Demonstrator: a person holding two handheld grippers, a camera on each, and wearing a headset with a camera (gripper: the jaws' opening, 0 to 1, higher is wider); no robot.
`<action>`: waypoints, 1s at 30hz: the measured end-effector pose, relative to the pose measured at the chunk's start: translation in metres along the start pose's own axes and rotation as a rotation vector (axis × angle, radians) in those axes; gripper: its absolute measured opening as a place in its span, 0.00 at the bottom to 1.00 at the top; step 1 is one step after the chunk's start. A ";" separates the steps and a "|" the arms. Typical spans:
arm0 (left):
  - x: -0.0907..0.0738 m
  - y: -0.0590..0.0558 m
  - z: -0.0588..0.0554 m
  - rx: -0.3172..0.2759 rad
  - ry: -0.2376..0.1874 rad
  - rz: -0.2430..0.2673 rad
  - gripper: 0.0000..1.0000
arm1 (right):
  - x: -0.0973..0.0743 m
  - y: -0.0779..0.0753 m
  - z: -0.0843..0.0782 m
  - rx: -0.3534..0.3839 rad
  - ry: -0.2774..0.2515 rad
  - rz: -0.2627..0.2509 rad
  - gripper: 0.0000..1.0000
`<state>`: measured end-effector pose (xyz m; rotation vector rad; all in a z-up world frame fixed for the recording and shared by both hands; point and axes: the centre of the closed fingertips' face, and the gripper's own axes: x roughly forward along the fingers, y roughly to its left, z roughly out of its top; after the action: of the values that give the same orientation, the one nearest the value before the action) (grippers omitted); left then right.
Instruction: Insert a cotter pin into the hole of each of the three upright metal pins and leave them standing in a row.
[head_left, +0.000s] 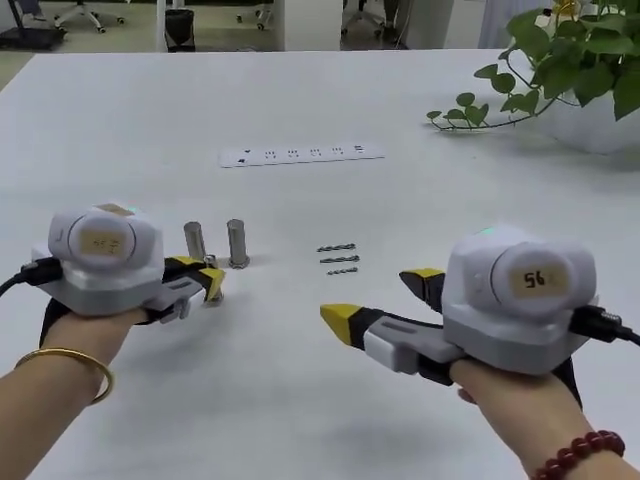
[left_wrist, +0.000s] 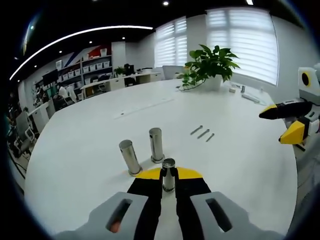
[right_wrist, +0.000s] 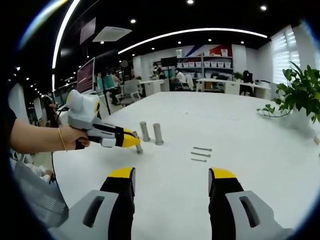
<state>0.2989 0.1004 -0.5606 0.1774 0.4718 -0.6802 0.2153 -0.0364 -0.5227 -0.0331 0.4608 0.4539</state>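
Observation:
Three short metal pins stand on the white table. My left gripper (left_wrist: 169, 175) is shut on the nearest pin (left_wrist: 168, 172), whose base shows under the yellow tips (head_left: 212, 296). The other two pins (head_left: 195, 241) (head_left: 237, 243) stand upright just beyond it, side by side. Three cotter pins (head_left: 338, 259) lie in a small stack to their right, also seen as cotter pins (left_wrist: 202, 133) (right_wrist: 200, 154). My right gripper (head_left: 383, 295) is open and holds nothing, hovering near the table's front, below the cotter pins. Its jaws (right_wrist: 171, 182) point toward the left gripper (right_wrist: 127, 140).
A white power strip (head_left: 301, 154) lies flat further back on the table (head_left: 320, 100). A potted plant (head_left: 575, 60) stands at the far right corner. Office chairs and desks are beyond the table.

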 end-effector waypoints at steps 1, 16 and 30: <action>0.000 -0.002 0.000 0.003 0.001 -0.003 0.05 | 0.000 0.000 0.000 0.000 0.002 0.001 0.55; -0.002 -0.047 -0.008 0.032 0.017 -0.072 0.05 | -0.005 0.004 -0.005 -0.026 0.033 0.038 0.51; -0.001 -0.054 -0.015 0.053 0.013 -0.077 0.06 | -0.005 0.007 -0.008 -0.043 0.063 0.057 0.49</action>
<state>0.2584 0.0644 -0.5735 0.2142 0.4755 -0.7678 0.2052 -0.0328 -0.5270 -0.0762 0.5148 0.5195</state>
